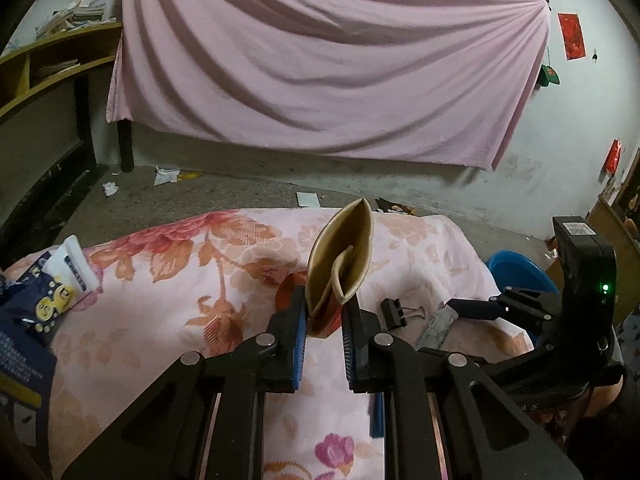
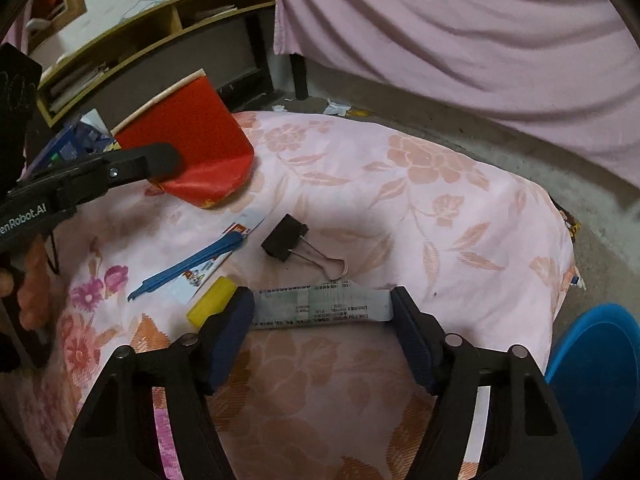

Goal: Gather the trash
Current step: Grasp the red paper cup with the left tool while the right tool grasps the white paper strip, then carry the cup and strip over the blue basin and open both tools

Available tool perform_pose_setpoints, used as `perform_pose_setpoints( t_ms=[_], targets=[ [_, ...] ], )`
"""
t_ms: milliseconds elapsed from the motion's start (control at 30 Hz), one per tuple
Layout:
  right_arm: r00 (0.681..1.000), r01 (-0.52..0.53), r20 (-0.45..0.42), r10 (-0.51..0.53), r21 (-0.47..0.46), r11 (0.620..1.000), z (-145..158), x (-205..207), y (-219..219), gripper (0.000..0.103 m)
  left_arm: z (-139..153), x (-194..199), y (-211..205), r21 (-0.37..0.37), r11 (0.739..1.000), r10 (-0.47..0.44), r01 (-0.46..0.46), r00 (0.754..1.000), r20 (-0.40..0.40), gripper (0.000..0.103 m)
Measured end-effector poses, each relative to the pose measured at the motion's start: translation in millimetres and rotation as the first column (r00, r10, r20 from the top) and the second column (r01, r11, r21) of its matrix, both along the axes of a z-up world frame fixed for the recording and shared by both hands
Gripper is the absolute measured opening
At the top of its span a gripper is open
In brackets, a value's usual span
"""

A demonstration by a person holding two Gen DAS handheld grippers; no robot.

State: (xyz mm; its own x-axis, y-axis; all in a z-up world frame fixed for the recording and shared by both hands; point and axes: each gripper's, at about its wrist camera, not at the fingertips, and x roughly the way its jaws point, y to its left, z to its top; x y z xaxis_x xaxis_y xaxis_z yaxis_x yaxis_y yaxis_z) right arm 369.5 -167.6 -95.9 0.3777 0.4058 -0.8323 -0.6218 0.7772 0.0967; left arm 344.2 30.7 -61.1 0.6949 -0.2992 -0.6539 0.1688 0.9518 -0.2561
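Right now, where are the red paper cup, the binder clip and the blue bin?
red paper cup (image 2: pixel 188 132): right wrist view, red side wall.
binder clip (image 2: pixel 282 238): right wrist view, black body.
blue bin (image 2: pixel 596 364): right wrist view, rim.

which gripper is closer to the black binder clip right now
Right. The right gripper straddles the paper strip just in front of the binder clip; the left gripper, farther off, pinches the red cup.

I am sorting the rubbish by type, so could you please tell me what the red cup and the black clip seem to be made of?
Red cup: probably paper, glossy red outside, matte tan inside; it is squashed flat with soft creases between the left gripper jaws.
Black clip: likely metal, a dull black folded body with thin, shiny wire handles.
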Motion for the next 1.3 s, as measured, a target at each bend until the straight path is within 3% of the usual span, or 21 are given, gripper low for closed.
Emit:
perform_pose_setpoints(
  t_ms=[200,267,300,367,667,867,1167,1300],
  targets=[
    [1.0,0.002,0.0,-0.002,0.015,1.0,1,-3,-6,0.042,7,-11,1,-0.012,1.0,0.016,-0.016,1.0,0.015,0.013],
    [1.0,-0.013,0.01,0.013,0.009,1.0,2,-8,-6,0.04,8,-14,3,-0.015,1.0,0.024,-0.024,1.0,0.018,0.013],
    [1.0,-0.022,0.015,0.022,0.006,1.0,1,-12,-8,0.025,9,-15,5,-0.02,0.999,0.03,-0.03,0.999,0.017,0.013],
    [0.999,-0.042,0.021,0.042,0.0,0.999,2,-18,-5,0.018,10,-19,6,-0.024,0.999,0.038,-0.038,0.999,0.017,0.013],
    [0.994,-0.092,0.062,0.092,0.011,0.996,8,-37,-4,0.01,17,-36,7,-0.033,0.997,0.076,-0.075,0.997,0.029,0.013],
    [0.984,-0.066,0.17,0.059,0.038,0.997,23,-51,-7,0.009,24,-49,7,-0.027,0.994,0.111,-0.109,0.992,0.061,0.013],
    [0.944,-0.014,0.327,-0.044,0.174,0.985,51,-68,-32,0.009,44,-71,-21,0.002,0.995,0.093,-0.095,0.98,0.173,0.013],
    [0.903,-0.003,0.417,-0.099,0.239,0.971,67,-82,-44,0.009,55,-75,-36,-0.007,0.996,0.084,-0.084,0.97,0.228,0.013]
  ],
)
